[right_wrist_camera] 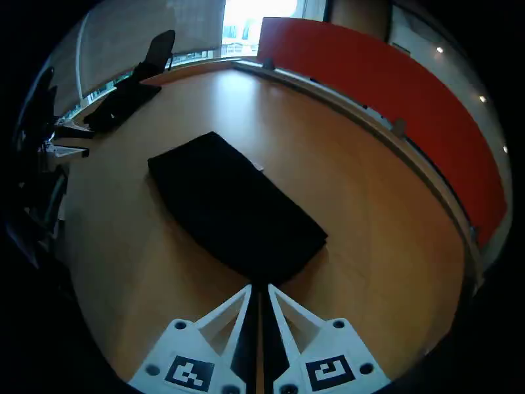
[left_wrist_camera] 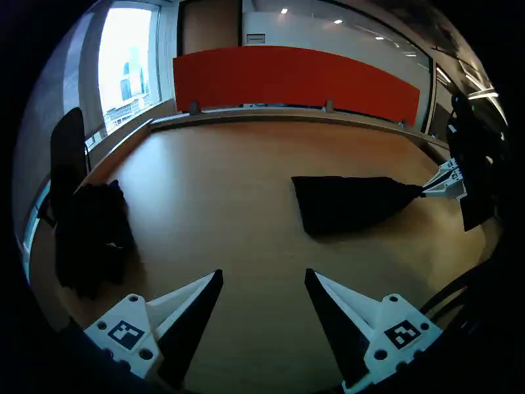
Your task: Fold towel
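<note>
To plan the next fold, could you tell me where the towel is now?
The black towel lies on the table, its near end pinched by the right gripper; in the left gripper view it sits right of centre, before the red partition.

You have open desk (left_wrist_camera: 216,184) ahead of the left gripper (left_wrist_camera: 263,274), with bare wood between its spread fingers and across the middle of the frame. Right of centre the black towel (left_wrist_camera: 348,203) lies in the way, and the right gripper (left_wrist_camera: 425,189) pinches its right-hand corner. A dark heap (left_wrist_camera: 92,236) and a chair (left_wrist_camera: 69,157) crowd the left edge. The red partition (left_wrist_camera: 295,82) walls off the top.
</note>
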Available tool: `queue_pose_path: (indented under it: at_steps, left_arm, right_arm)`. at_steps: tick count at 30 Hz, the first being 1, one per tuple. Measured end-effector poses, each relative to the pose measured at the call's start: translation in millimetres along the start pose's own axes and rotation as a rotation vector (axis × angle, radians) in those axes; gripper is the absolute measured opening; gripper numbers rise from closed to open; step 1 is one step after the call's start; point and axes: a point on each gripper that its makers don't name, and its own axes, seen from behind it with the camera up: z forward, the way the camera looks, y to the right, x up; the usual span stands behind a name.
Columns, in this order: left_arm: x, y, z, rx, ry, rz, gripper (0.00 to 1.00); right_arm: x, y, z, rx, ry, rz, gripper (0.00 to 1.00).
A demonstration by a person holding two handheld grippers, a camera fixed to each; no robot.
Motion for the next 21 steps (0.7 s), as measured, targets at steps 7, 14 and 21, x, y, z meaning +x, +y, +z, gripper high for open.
queue_pose_path:
  at_steps: [7,14,21]
  left_arm:
    - [1.6,-1.3,-3.2,0.002,0.003,0.008,0.92]
    - [2.5,-2.2,-7.5,0.003,0.008,0.013,0.93]
    - [0.6,-3.1,-9.6,0.009,0.005,0.02,0.93]
  right_arm:
    - [8.5,8.0,-14.8,-0.02,0.022,0.0,0.02]
    - [18.4,13.1,-26.7,-0.031,0.046,-0.011,0.02]
    - [32.0,12.4,-26.8,-0.029,0.064,-0.031,0.02]
